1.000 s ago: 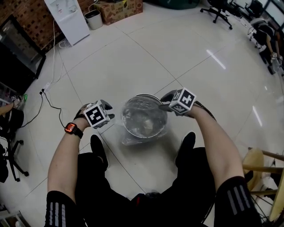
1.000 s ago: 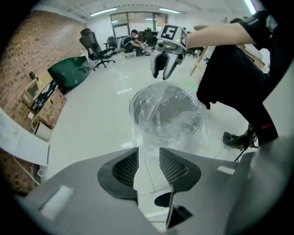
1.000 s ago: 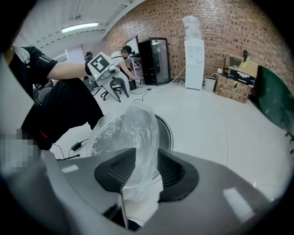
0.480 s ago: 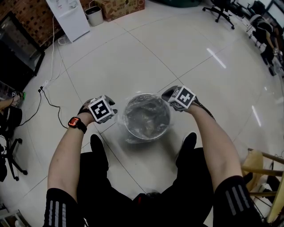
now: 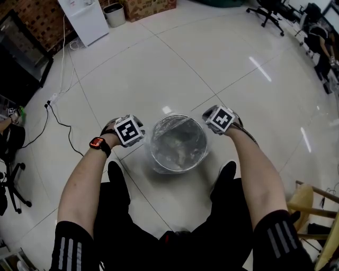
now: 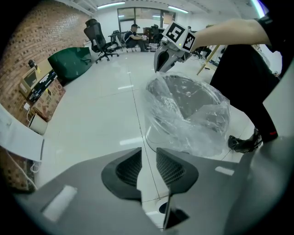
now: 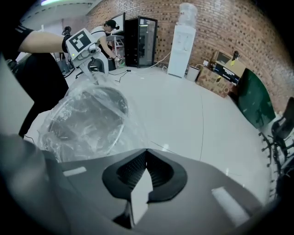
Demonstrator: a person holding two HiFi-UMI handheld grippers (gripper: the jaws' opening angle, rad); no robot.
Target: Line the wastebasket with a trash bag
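A round metal wastebasket (image 5: 177, 144) stands on the white tile floor between my shoes, with a clear trash bag (image 5: 159, 159) draped over its rim and hanging loose down the outside. My left gripper (image 5: 130, 131) is at the basket's left side. Its jaws (image 6: 148, 151) have just been closing but still stand apart, with only floor showing between them and the bag (image 6: 188, 114) just beyond. My right gripper (image 5: 219, 119) is at the right rim. Its fingertips meet (image 7: 146, 152), with the bag (image 7: 87, 119) just to their left and no film visible between the pads.
My shoes (image 5: 117, 177) stand close on both sides in front of the basket. A cable (image 5: 58, 119) trails across the floor at the left. A white water dispenser (image 5: 85, 18), a small bin (image 5: 115, 13) and a cardboard box (image 5: 153, 5) stand far back. A wooden chair (image 5: 312, 201) is at the right.
Both grippers have come down and in toward the basket's rim, the left one moving right. The bag now sits more evenly around the rim.
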